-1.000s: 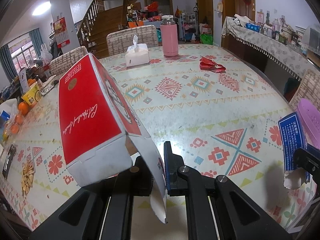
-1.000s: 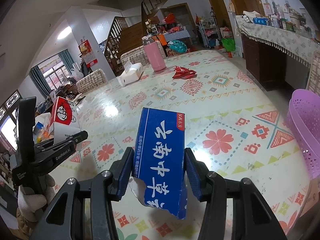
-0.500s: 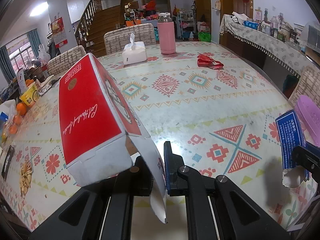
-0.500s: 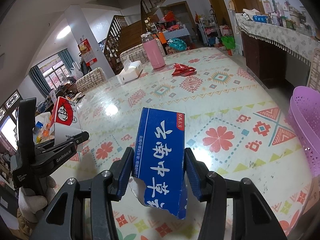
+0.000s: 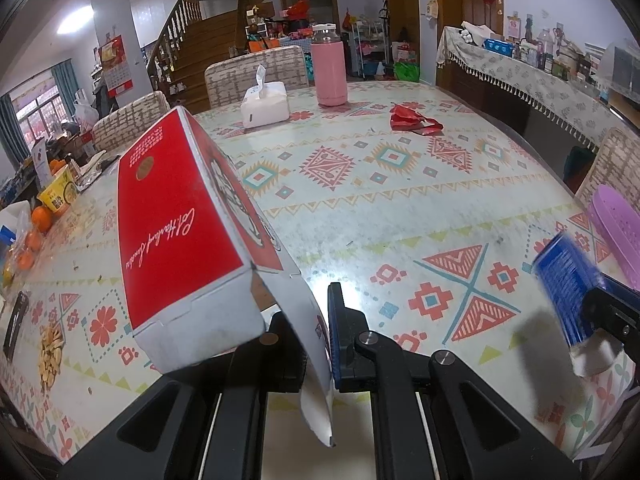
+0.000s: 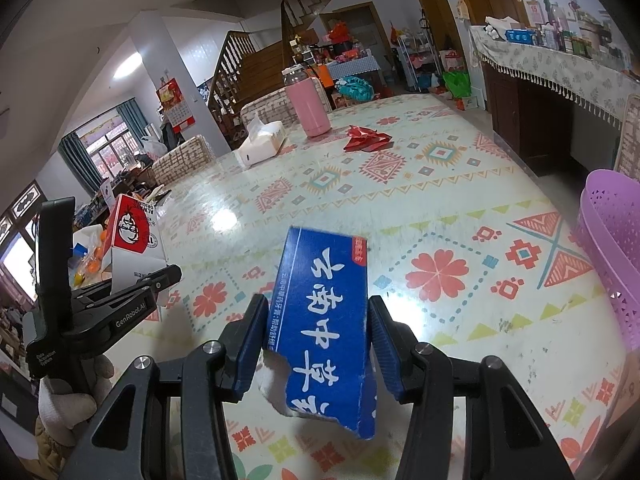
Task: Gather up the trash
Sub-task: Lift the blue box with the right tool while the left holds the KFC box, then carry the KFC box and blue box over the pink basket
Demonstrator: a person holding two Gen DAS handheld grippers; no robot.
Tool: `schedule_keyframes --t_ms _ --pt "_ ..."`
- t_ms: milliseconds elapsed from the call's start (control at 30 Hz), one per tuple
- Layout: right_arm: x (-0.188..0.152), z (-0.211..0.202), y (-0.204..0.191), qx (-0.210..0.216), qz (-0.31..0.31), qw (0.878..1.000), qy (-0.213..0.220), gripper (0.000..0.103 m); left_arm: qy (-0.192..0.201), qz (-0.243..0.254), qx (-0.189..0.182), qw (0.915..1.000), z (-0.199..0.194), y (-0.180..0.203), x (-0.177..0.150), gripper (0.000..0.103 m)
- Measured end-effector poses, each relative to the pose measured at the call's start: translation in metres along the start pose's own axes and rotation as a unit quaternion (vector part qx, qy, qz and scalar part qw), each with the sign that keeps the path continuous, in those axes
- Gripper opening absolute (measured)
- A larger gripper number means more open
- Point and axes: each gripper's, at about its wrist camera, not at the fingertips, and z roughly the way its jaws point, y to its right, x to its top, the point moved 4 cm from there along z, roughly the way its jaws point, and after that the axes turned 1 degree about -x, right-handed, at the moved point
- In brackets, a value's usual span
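Note:
My left gripper is shut on the white flap of a red cardboard food box, which hangs tilted over the patterned table. The same red box and the left gripper show at the left of the right wrist view, with a gloved hand beneath. My right gripper is shut on a torn blue carton with white characters, held above the table. That blue carton appears blurred at the right of the left wrist view. A crumpled red wrapper lies far across the table.
A purple mesh basket stands at the table's right edge. A pink bottle and a white tissue box stand at the far side, chairs behind them. Oranges, snack crumbs and a black phone lie at the left.
Both grips hold unchanged. In the left wrist view the blue carton now looks blurred and leans slightly more to the left than before.

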Motion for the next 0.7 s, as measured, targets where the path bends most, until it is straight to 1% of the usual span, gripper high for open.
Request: schedule_keyframes --t_ms 67,100,167,333,367,400,467,567,700 --pt "-0.001 0.000 0.001 0.000 0.000 1.000 0.001 0.054 0.000 0.001 -0.001 1.0000 -0.001 0.001 0.000 0.009" --pt "-0.002 0.000 0.001 0.000 -0.001 1.000 0.001 0.048 0.001 0.002 -0.001 1.0000 -0.001 0.002 -0.001 0.009" --pt "-0.005 0.000 0.000 0.002 -0.005 1.000 -0.002 0.043 0.000 0.003 -0.001 1.0000 -0.001 0.003 -0.002 0.009" --pt "-0.010 0.001 -0.002 0.000 -0.014 1.000 -0.006 0.044 -0.002 0.005 -0.003 1.0000 -0.003 0.005 -0.005 0.009" --pt "-0.010 0.002 -0.001 0.002 -0.011 1.000 -0.010 0.052 -0.002 0.005 -0.003 1.0000 -0.003 0.005 -0.005 0.009" --pt "-0.011 0.003 0.000 0.003 -0.006 1.000 -0.016 0.064 -0.003 0.005 -0.003 1.0000 -0.003 0.005 -0.005 0.009" --pt "-0.011 0.004 0.003 0.000 -0.002 1.000 -0.021 0.076 -0.004 0.003 -0.004 1.0000 -0.003 0.004 -0.005 0.009" --pt "-0.018 0.010 0.004 -0.017 -0.020 0.999 -0.043 0.078 -0.004 -0.002 -0.001 1.0000 -0.003 0.000 -0.005 0.009" --pt "-0.029 0.017 0.002 -0.027 -0.039 0.997 -0.066 0.078 -0.006 -0.004 0.000 1.0000 -0.001 -0.002 -0.004 0.009"
